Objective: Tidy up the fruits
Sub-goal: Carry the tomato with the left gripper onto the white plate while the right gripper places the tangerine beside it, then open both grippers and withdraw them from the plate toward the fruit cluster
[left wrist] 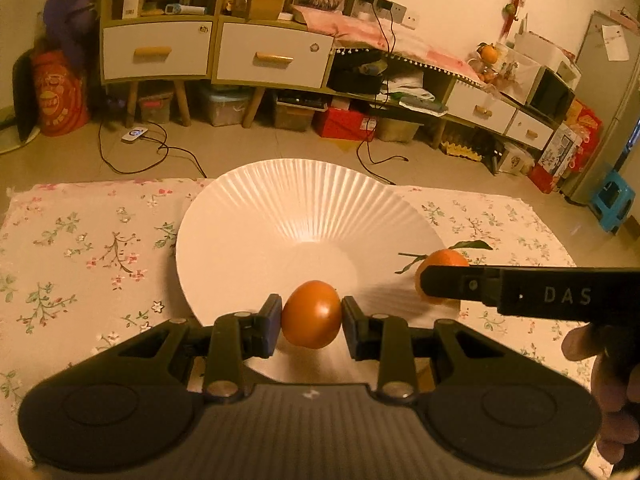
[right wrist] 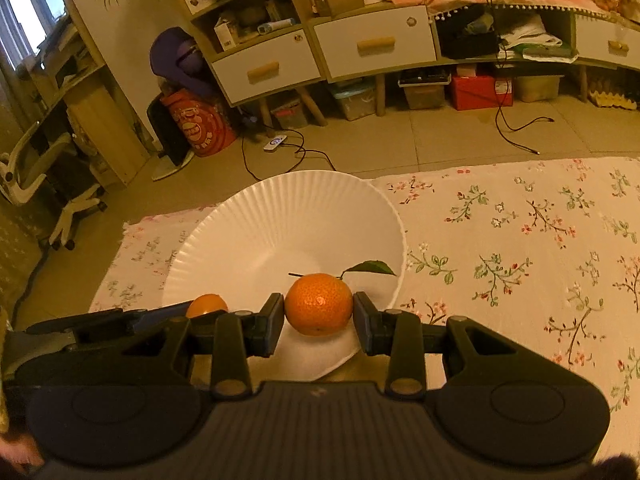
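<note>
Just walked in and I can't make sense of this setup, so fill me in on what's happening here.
A person is sorting fruit with a handheld gripper in each hand. The left gripper is shut on a smooth orange-brown fruit, and the right gripper is shut on a mandarin with a leaf. Both fruits are held over the near part of a white ribbed plate that sits on a floral tablecloth. Nothing lies on the plate yet.

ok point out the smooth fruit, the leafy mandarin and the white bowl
smooth fruit (left wrist: pixel 311 314), left wrist view, middle of its front face
mandarin (right wrist: pixel 319 304), right wrist view, centre of its peel
bowl (left wrist: pixel 288 196), left wrist view, bare ribbed far wall
</note>
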{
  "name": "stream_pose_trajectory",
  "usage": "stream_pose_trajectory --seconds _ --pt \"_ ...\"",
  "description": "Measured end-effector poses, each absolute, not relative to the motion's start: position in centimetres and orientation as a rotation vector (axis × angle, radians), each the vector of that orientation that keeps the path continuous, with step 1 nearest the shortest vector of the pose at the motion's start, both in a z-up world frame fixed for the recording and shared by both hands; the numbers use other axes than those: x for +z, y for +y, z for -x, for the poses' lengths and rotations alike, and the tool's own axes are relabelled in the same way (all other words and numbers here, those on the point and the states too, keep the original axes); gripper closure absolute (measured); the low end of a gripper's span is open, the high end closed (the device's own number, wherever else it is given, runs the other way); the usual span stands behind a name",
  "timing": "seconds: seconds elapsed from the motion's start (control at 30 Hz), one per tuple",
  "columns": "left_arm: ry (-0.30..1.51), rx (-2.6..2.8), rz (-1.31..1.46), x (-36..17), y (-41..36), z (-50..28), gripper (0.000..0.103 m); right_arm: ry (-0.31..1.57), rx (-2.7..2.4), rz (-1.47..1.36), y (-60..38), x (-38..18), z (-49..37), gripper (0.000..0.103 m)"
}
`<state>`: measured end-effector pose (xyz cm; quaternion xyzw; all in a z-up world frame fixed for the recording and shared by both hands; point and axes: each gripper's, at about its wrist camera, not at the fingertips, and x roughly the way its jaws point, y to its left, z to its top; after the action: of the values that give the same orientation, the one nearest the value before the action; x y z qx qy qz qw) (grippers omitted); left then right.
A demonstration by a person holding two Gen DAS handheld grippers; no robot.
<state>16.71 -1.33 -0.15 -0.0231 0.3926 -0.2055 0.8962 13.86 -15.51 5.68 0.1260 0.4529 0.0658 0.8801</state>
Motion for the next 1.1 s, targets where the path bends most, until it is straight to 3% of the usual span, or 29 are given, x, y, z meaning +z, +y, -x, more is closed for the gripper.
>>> stream_pose_trajectory --seconds 0.67,0.8,1.1 --pt "0.825 -0.408 -0.009 -0.7 -1.9 -17.2 0.065 0.958 0.132 -0.253 -15.5 5.4 -14.2 0.066" --pt "0.828 -0.406 -0.003 -0.4 -1.7 -17.1 0.056 0.947 0.125 -0.274 -15.8 5.9 -13.9 0.055" --pt "0.817 -0.403 0.0 0.7 -0.9 -15.8 0.037 0.936 0.117 -0.283 -16.2 6.7 -12.6 0.046"
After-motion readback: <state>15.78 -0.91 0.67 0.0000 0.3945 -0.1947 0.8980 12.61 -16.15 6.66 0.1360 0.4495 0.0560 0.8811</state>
